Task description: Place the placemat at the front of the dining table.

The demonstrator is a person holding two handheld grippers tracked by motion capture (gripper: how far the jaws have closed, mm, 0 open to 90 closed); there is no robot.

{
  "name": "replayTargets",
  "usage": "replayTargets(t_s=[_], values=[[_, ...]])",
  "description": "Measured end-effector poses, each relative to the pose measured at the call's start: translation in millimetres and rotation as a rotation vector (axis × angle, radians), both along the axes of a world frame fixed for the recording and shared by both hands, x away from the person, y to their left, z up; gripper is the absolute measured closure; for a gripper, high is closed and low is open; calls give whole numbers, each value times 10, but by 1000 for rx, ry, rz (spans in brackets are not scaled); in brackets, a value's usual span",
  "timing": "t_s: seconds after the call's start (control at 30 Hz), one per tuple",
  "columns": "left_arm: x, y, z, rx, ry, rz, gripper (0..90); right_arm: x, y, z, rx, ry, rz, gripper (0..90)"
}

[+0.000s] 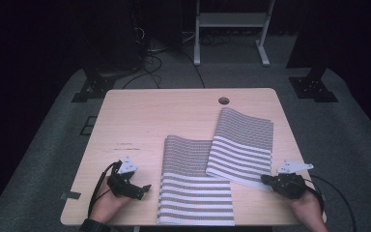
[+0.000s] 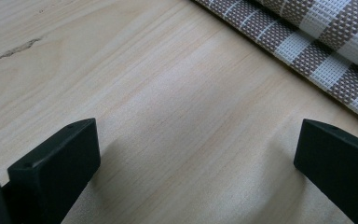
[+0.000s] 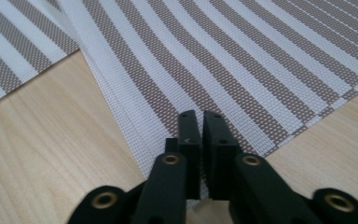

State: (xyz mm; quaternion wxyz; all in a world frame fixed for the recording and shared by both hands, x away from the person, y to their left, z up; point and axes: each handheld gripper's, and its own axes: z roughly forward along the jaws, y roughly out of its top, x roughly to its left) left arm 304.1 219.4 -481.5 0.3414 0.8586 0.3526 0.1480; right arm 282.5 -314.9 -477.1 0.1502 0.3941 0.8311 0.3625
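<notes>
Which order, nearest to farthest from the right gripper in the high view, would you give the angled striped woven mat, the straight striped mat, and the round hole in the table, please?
1. Angled striped woven mat, gripped at its near corner by the right gripper.
2. Straight striped mat, leftward, at the near edge.
3. Round hole, by the far edge.
</notes>
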Motion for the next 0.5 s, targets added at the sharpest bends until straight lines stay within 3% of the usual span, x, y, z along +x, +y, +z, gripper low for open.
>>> replayTargets(t_s=[0.03, 0.07, 0.1, 0.27, 0.4, 0.5], values=[[-2, 1, -2, -2, -1, 1, 0, 8, -21, 3, 8, 11, -7, 895], [-4, 2, -5, -4, -4, 2, 0, 8, -35, 5, 7, 11, -6, 840], [-6, 5, -7, -6, -6, 1, 0, 3, -50, 12, -2, 1, -18, 714], [-9, 10, -15, -13, -14, 0, 0, -26, -103, 3, 10, 15, -52, 503], [-13, 12, -19, -16, -17, 1, 0, -56, -72, -12, -10, 7, -52, 516], [-13, 12, -21, -17, -18, 1, 0, -60, -70, -16, 4, 5, -47, 629]])
